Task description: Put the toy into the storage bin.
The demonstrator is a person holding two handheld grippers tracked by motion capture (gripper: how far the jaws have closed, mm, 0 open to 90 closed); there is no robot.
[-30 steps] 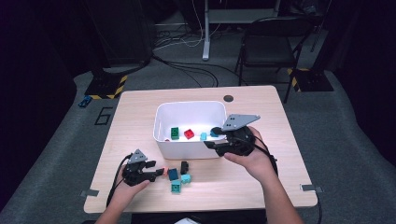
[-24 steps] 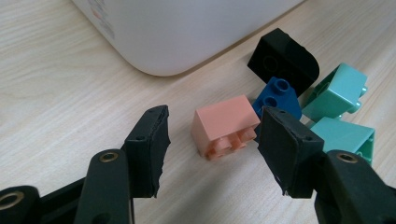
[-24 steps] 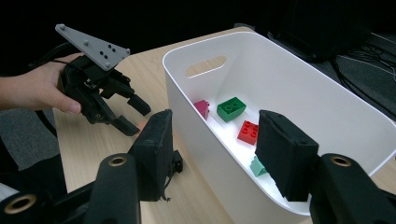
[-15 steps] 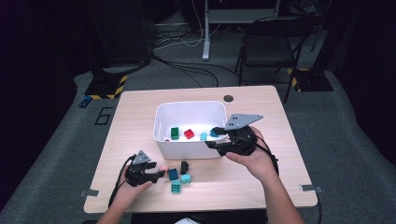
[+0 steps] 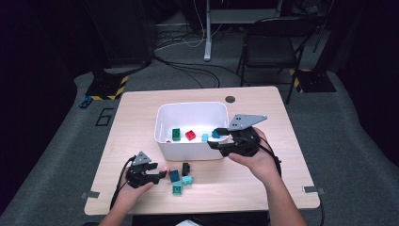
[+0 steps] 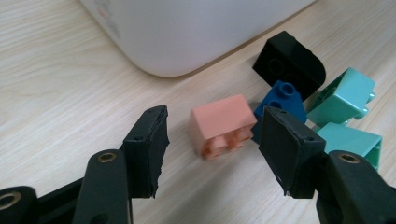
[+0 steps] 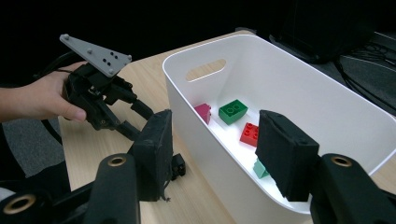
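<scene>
A pink brick (image 6: 223,125) lies on the wooden table (image 5: 263,169) between the jaws of my left gripper (image 6: 215,125), which is open; its jaws have just been opening and the pads stand clear of the brick. Beside it lie a dark blue brick (image 6: 280,98), a black brick (image 6: 289,63) and two teal bricks (image 6: 343,95). In the high view my left gripper (image 5: 160,174) is at the front left. My right gripper (image 5: 215,138) hangs open and empty over the front right rim of the white bin (image 5: 188,150). The bin holds a green brick (image 7: 233,111), a red brick (image 7: 250,134), a magenta brick (image 7: 203,113) and a teal brick (image 7: 260,169).
The bin's wall (image 6: 187,32) stands just behind the loose bricks. A round dark hole (image 5: 230,99) marks the table's far edge. Tape tabs (image 5: 310,189) sit at the front corners. A chair (image 5: 277,47) and cables lie on the floor beyond.
My left gripper's jaws have spread wider around the pink brick and the hand has shifted slightly. My right gripper has stayed at the bin's rim.
</scene>
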